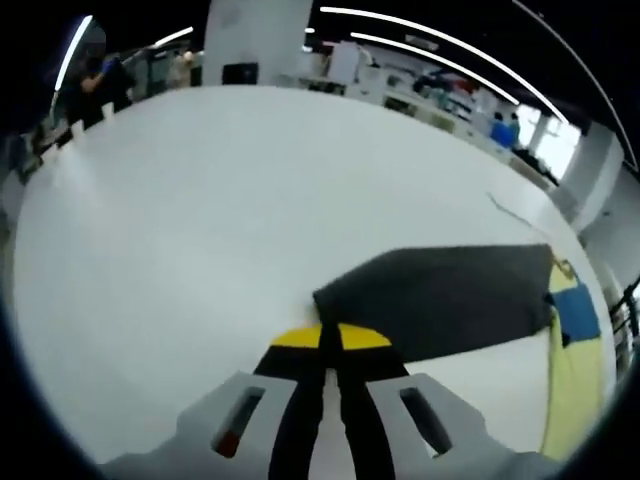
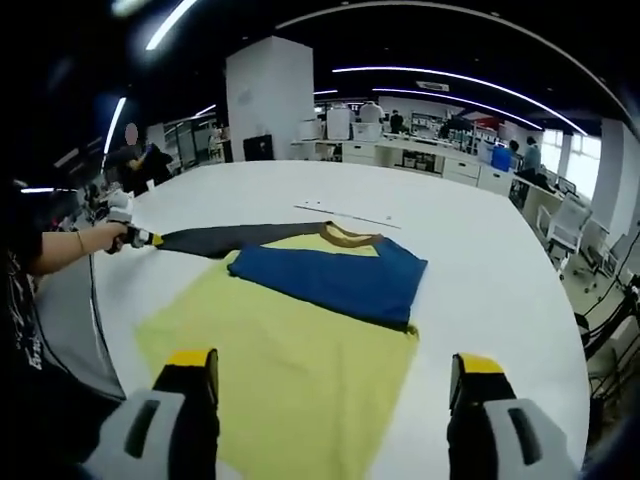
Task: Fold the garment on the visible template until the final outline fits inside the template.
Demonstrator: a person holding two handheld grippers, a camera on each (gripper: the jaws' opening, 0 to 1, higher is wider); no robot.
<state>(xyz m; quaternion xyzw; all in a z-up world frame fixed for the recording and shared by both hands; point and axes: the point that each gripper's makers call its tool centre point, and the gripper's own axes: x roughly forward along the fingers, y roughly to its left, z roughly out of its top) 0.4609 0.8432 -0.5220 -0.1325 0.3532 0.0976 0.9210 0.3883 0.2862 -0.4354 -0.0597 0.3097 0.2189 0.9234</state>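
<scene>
The left hand-held gripper (image 1: 330, 345), at the bottom centre of its view, pinched the end of the garment's dark sleeve (image 1: 440, 300). In the right gripper view, the garment (image 2: 300, 330) lay spread across the white table (image 2: 480, 260), mid-frame, and the right hand-held gripper (image 2: 335, 385) stood wide apart above its yellow body.

The shirt (image 1: 575, 370) runs off the right edge in the left gripper view. The yellow template (image 2: 290, 390) is cut off behind the right gripper's jaws at the desk's near edge, and the far left gripper (image 2: 128, 236) is too small to read.
</scene>
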